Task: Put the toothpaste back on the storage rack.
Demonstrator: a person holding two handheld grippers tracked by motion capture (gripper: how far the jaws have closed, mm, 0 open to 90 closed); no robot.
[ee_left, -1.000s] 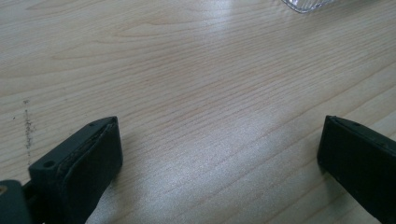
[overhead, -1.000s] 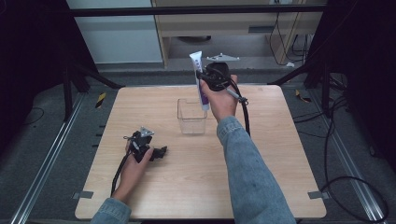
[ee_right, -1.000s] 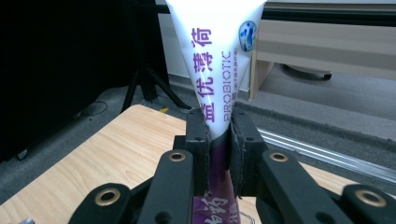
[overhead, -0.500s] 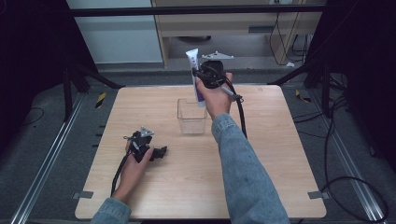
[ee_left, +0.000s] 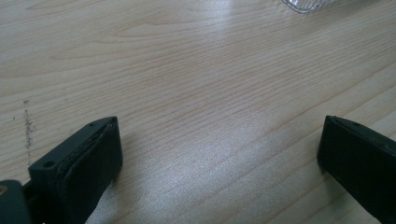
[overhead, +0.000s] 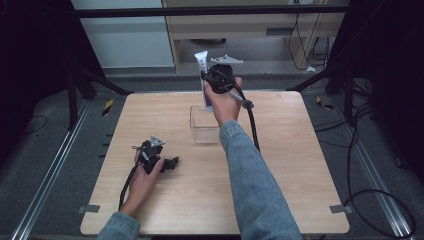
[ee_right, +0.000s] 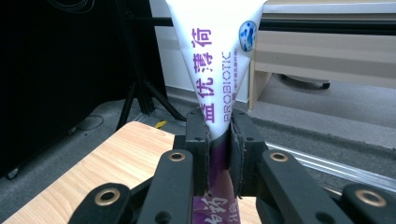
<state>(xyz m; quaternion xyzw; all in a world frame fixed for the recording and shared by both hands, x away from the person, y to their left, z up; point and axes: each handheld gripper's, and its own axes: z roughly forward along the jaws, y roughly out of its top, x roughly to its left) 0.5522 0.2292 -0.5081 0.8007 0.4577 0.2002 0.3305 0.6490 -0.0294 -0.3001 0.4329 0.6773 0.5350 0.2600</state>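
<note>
The left gripper (overhead: 167,162) is resting on the counter (overhead: 300,165) near the front left corner, well apart from the work. Its fingers (ee_left: 88,161) are standing wide open with nothing between them, and bare wood is lying in the gap.

The clear box (overhead: 204,125) is sitting at the middle of the counter, toward the far edge. It is open at the top and appears empty.

The right gripper (overhead: 207,82) is hovering over the far edge, just behind the box. Its fingers (ee_right: 198,140) are clamping a white and purple tube (overhead: 202,75) at the narrow part of its body. The tube is standing upright: its long axis is running vertically, the flat crimped end is pointing up, and the purple end is hanging below the fingers toward the box.

Critical relation: the box is lying below and slightly nearer the person than the tube, so the likely coming move is a short travel toward the front edge followed by a descent. The right hand is the nearer one; the left hand is idle. Because the tube is taller than the box wall, it will probably lean on the rim once released.
</note>
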